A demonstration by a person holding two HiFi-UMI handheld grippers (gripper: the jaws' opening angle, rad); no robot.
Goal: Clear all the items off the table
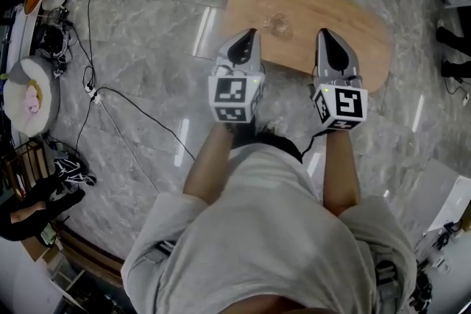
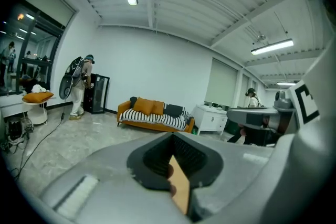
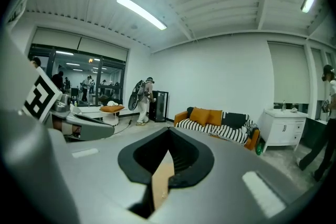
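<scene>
I hold my left hand-held gripper (image 1: 249,37) and my right hand-held gripper (image 1: 324,34) side by side over the near edge of the oval wooden bench (image 1: 353,37), both pointing away from me. Each carries its marker cube at the rear, the left cube (image 1: 235,99) and the right cube (image 1: 341,105) just above my forearms.

In the left gripper view the jaws of the left hand-held gripper (image 2: 172,135) meet at the tip and nothing sits between them. Only a sliver of the bench (image 2: 181,189) shows through the slot below. The right gripper view shows the same: the right hand-held gripper (image 3: 169,129) has its jaws together and empty, with a strip of bench (image 3: 160,181) beneath.

On the bench, between the two tips and a little beyond them, lies a small glassy thing (image 1: 280,24), too faint for me to identify.

The bench stands on a grey marbled floor (image 1: 147,62). A striped sofa (image 2: 155,115) sits against the far wall.
</scene>
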